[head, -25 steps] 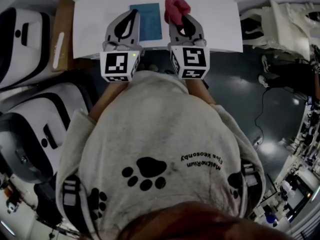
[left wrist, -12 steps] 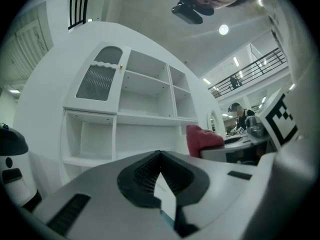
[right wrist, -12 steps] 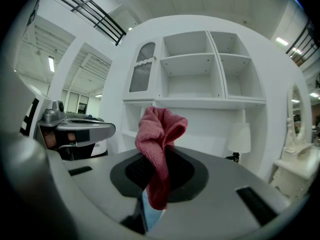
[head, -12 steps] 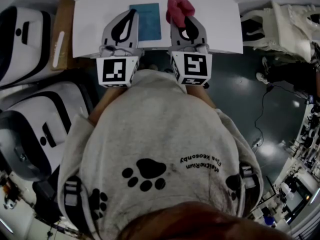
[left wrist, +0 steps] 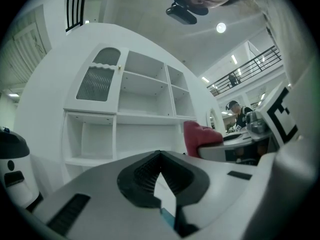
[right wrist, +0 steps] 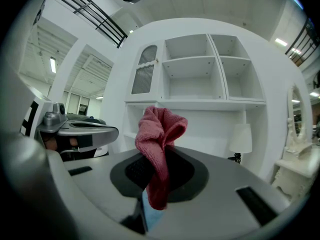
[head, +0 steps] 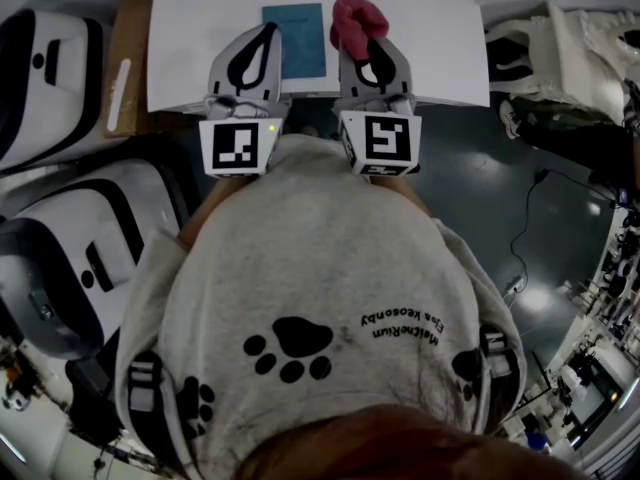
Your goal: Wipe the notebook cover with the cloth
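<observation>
Looking down past our grey paw-print sweatshirt (head: 300, 298), we see both tools reaching over the near edge of the white surface (head: 435, 58). The blue notebook (head: 298, 38) lies flat on that surface between them, its near left corner hidden behind the left tool (head: 266, 34). In its own view the left tool (left wrist: 160, 155) has its dark pads brought together at the tips, with nothing caught between them. The right tool (head: 371, 46) is clamped on the pink cloth (head: 358, 16), which bunches up above the pads and hangs in a fold below them in the right gripper view (right wrist: 159, 134). From above, the cloth sits just beside the notebook's far right corner, not over the cover; we cannot tell whether it touches the surface. A white shelf unit (right wrist: 200, 79) stands beyond both tools.
</observation>
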Demonstrator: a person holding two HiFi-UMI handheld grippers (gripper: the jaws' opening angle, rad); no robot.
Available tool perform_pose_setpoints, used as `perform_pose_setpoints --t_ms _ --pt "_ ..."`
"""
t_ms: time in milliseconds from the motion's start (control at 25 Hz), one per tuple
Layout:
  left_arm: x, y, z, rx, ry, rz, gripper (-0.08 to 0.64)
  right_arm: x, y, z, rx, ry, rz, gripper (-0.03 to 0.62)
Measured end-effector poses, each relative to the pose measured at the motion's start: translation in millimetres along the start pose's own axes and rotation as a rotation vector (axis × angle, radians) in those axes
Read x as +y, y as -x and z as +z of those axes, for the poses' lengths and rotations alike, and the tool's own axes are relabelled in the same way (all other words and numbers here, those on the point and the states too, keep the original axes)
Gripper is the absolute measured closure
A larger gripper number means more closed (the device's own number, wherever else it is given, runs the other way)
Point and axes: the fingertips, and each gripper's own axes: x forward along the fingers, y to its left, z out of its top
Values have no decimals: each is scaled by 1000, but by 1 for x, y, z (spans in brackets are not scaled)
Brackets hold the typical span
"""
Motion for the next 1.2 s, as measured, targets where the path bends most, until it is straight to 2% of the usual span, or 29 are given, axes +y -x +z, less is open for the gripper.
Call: perform_pose_setpoints --t_ms 1200 --pt "2 0 -9 16 12 18 548 5 -7 -10 -5 -12 27 535"
